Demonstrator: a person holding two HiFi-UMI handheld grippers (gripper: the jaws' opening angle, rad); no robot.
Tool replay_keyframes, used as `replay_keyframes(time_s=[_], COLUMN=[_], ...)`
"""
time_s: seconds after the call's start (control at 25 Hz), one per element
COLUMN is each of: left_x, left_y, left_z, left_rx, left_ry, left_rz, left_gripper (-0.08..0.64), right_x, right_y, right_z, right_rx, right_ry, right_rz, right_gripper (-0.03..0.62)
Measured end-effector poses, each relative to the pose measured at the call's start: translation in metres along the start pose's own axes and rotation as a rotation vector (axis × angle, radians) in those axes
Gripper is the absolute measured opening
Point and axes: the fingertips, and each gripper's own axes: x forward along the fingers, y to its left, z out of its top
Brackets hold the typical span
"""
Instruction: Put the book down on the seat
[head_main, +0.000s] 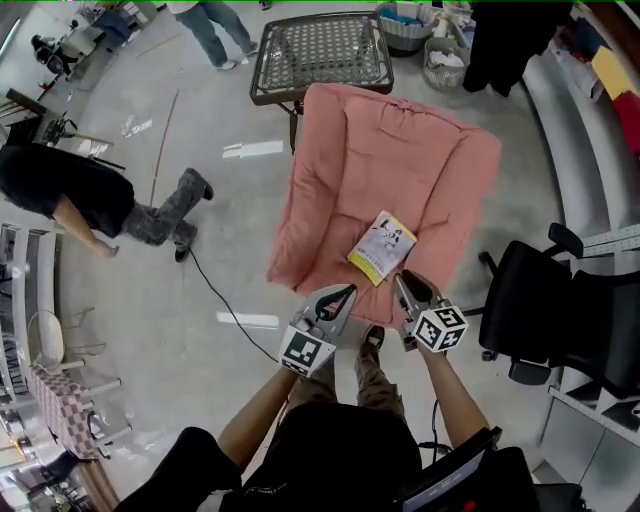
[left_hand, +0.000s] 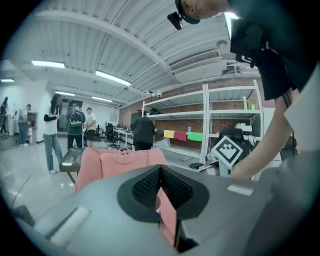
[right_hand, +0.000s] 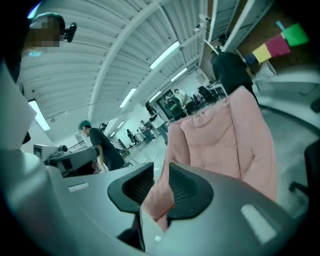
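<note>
A book (head_main: 382, 248) with a white and yellow cover lies flat on the seat of a pink cushioned chair (head_main: 340, 170), near its front edge. No gripper touches it. My left gripper (head_main: 347, 291) hovers at the seat's front edge, left of the book, with its jaws closed to a point and nothing in them. My right gripper (head_main: 403, 279) is just below the book's near corner; its jaws stand a little apart with nothing held. The left gripper view shows the left gripper (left_hand: 160, 172) facing the pink chair (left_hand: 120, 160). Pink cushion (right_hand: 225, 140) shows through the right gripper (right_hand: 161, 175).
A metal mesh table (head_main: 320, 50) stands behind the chair. A black office chair (head_main: 560, 310) is close on the right. A person in black (head_main: 70, 195) bends over at the left. A cable (head_main: 215, 295) runs across the floor.
</note>
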Motion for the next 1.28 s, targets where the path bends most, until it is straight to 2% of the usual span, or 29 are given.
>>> replay_keyframes(time_s=[0.2, 0.36, 0.64, 0.8, 0.96, 1.16, 1.28], left_x=[0.000, -0.005, -0.024, -0.038, -0.058, -0.102, -0.141], left_y=[-0.011, -0.026, -0.058, -0.073, -0.090, -0.104, -0.118], left_z=[0.051, 0.078, 0.093, 0.101, 0.113, 0.119, 0.110], left_rx=[0.023, 0.058, 0.071, 0.079, 0.069, 0.094, 0.081], left_ry=[-0.068, -0.094, -0.110, -0.154, -0.165, -0.226, -0.216], left_rz=[0.032, 0.049, 0.044, 0.015, -0.006, -0.012, -0.009], left_gripper=[-0.003, -0.003, -0.003, -0.003, -0.003, -0.003, -0.003], right_x=[-0.052, -0.093, -0.143, -0.165, -0.181, -0.199, -0.212], right_y=[0.059, 0.091, 0.123, 0.151, 0.175, 0.214, 0.246], right_z=[0.077, 0.105, 0.109, 0.115, 0.116, 0.092, 0.062], right_rx=[-0.190, -0.294, -0.404, -0.464, -0.499, -0.512, -0.516], right_ry=[-0.155, -0.245, -0.324, -0.377, -0.415, -0.417, -0.400], right_rz=[0.038, 0.055, 0.041, 0.026, 0.016, 0.005, 0.017], right_gripper=[0.104, 0.101, 0.067, 0.011, 0.011, 0.011, 0.011])
